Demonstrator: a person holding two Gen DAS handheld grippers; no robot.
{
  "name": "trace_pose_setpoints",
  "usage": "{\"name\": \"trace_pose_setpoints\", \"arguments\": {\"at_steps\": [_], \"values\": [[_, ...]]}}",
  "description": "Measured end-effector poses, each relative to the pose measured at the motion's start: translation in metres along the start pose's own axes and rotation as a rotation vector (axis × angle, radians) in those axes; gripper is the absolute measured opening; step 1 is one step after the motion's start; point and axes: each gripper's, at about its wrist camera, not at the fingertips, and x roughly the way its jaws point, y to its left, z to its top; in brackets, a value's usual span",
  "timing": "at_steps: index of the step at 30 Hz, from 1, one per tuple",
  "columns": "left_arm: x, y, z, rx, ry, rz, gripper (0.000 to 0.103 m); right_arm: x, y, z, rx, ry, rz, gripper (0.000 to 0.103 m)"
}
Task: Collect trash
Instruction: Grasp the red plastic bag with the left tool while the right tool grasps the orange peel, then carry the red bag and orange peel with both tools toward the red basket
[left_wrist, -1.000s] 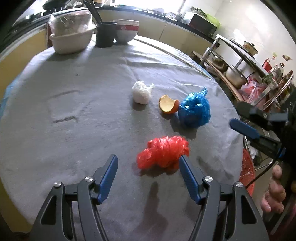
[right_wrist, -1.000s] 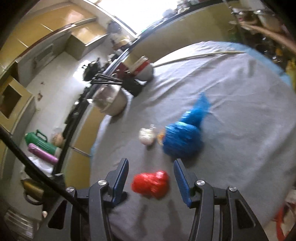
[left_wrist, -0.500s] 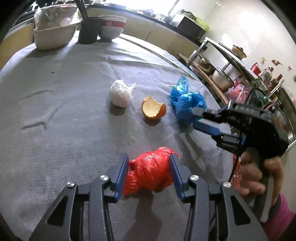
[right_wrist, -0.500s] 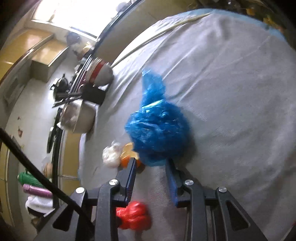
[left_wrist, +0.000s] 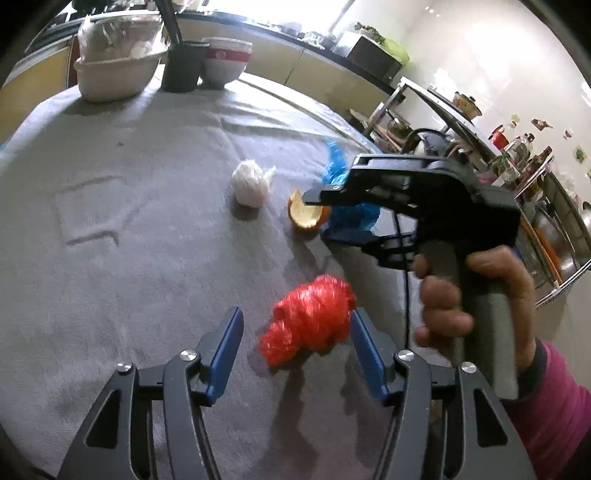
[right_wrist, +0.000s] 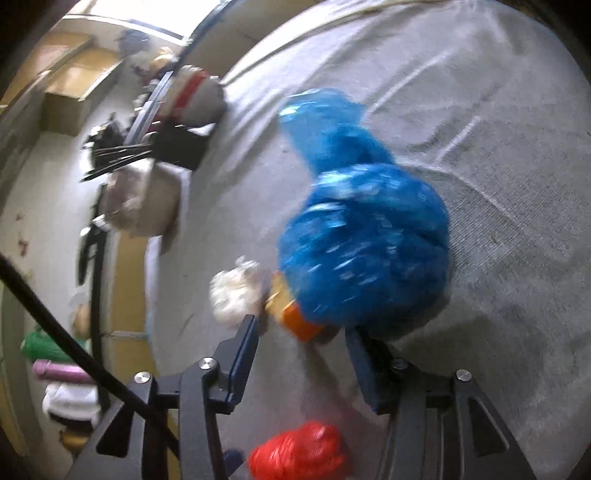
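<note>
A crumpled red plastic bag (left_wrist: 308, 319) lies on the grey tablecloth between the tips of my open left gripper (left_wrist: 295, 334), touching the right finger; it also shows in the right wrist view (right_wrist: 295, 456). My right gripper (right_wrist: 301, 334) is open just before a blue plastic bag (right_wrist: 364, 243), with an orange peel (right_wrist: 295, 319) between its fingertips. In the left wrist view the right gripper (left_wrist: 321, 216) reaches over the peel (left_wrist: 306, 218) and the blue bag (left_wrist: 351, 216). A white wad (left_wrist: 251, 182) lies left of the peel.
A white basin (left_wrist: 114, 70), a black cup (left_wrist: 183, 64) and a red-banded bowl (left_wrist: 225, 64) stand at the table's far edge (left_wrist: 258, 79). Metal shelves with pots (left_wrist: 498, 155) stand to the right of the table. A counter runs behind.
My left gripper, nearly shut around the red bag half a second ago, has opened wide. My right gripper has moved forward up to the blue bag and the peel.
</note>
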Motion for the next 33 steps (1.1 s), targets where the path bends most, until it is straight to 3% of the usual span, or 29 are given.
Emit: {"name": "trace_pose_setpoints", "arguments": {"at_steps": [1,2,7,9,10,15,22,27,33], "values": [[0.001,-0.002,0.003,0.013,-0.003,-0.005,0.068,0.002,0.004,0.001,-0.024,0.002,-0.015,0.048],[0.004,-0.004,0.005,0.031,-0.003,-0.011,0.07,0.005,0.009,0.002,-0.063,0.006,-0.037,0.031],[0.034,-0.013,0.009,0.111,0.082,-0.023,0.069,0.007,0.011,-0.003,-0.162,-0.001,-0.069,0.023],[0.044,-0.016,0.005,0.138,0.116,-0.019,0.065,-0.004,0.012,-0.012,-0.207,-0.012,-0.073,0.022],[0.046,-0.019,0.003,0.155,0.122,-0.018,0.053,-0.01,0.011,-0.015,-0.23,-0.017,-0.077,0.022],[0.043,-0.028,-0.007,0.213,0.102,0.029,0.043,-0.046,-0.005,-0.034,-0.283,-0.037,-0.08,0.021],[0.018,-0.031,-0.01,0.138,0.038,0.089,0.04,-0.101,-0.046,-0.064,-0.26,-0.116,-0.087,0.021],[-0.007,-0.053,-0.009,0.152,-0.037,0.142,0.04,-0.137,-0.075,-0.084,-0.218,-0.161,-0.064,0.021],[-0.027,-0.095,-0.008,0.232,-0.109,0.268,0.04,-0.177,-0.088,-0.102,-0.223,-0.229,-0.046,0.022]]}}
